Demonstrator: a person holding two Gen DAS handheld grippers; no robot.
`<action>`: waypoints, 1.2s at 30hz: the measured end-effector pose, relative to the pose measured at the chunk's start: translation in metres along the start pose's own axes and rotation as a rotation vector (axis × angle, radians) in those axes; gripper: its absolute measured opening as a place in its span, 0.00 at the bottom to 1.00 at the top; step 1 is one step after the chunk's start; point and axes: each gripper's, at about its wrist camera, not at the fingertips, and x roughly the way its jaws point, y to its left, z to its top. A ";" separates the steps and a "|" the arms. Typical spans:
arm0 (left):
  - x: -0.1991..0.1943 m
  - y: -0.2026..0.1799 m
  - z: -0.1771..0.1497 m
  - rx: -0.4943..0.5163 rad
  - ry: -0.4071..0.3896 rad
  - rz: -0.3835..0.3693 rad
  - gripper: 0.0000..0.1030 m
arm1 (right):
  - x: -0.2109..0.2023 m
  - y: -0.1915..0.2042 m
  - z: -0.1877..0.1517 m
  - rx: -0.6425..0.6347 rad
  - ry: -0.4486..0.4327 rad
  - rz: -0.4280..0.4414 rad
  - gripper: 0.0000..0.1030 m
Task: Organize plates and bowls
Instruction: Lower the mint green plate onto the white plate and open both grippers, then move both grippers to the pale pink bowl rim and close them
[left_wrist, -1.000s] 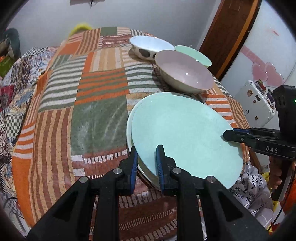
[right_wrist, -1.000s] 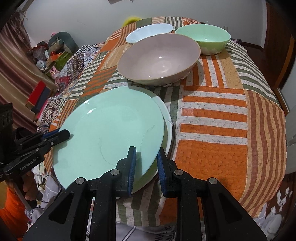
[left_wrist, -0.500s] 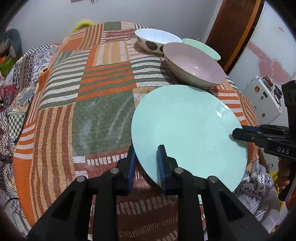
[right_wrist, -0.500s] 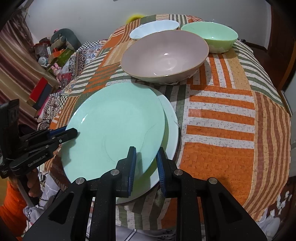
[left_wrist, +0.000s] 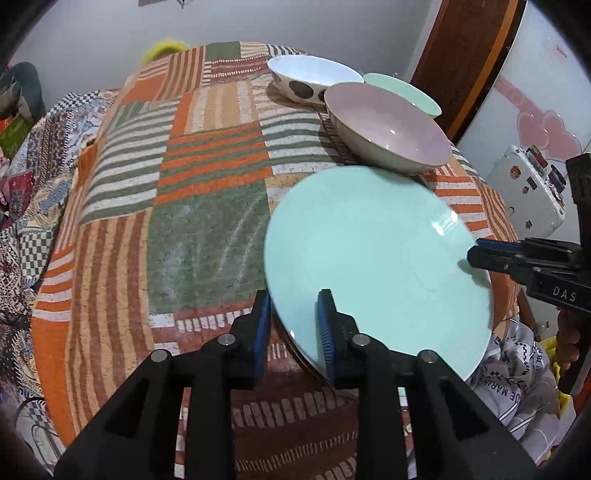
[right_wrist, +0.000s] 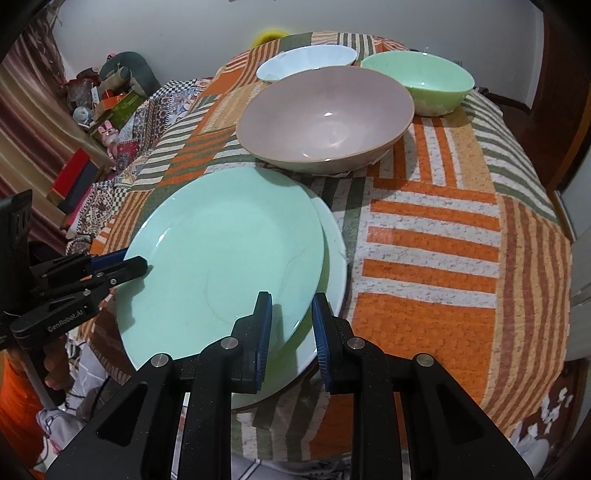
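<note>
A mint green plate lies on top of a pale plate, slightly offset from it. My left gripper pinches the green plate's near left rim. My right gripper pinches its opposite rim, and it shows in the left wrist view. Beyond the plates stand a pink bowl, a green bowl and a white spotted bowl.
All stand on a table under a striped patchwork cloth. Cluttered shelves and toys lie off the table's far side. A white appliance and a wooden door frame stand behind the bowls.
The green plate has slid and settled over the pale plate, covering more of it. Both grippers moved with it and keep their hold.
</note>
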 end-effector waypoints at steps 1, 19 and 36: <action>-0.003 0.000 0.001 0.004 -0.008 0.007 0.26 | -0.001 -0.001 0.002 -0.005 -0.008 -0.015 0.22; -0.058 -0.006 0.064 0.002 -0.261 0.042 0.57 | -0.027 -0.013 0.031 -0.011 -0.168 -0.045 0.45; 0.045 -0.029 0.142 0.058 -0.136 -0.004 0.60 | 0.009 -0.064 0.086 0.083 -0.225 -0.048 0.49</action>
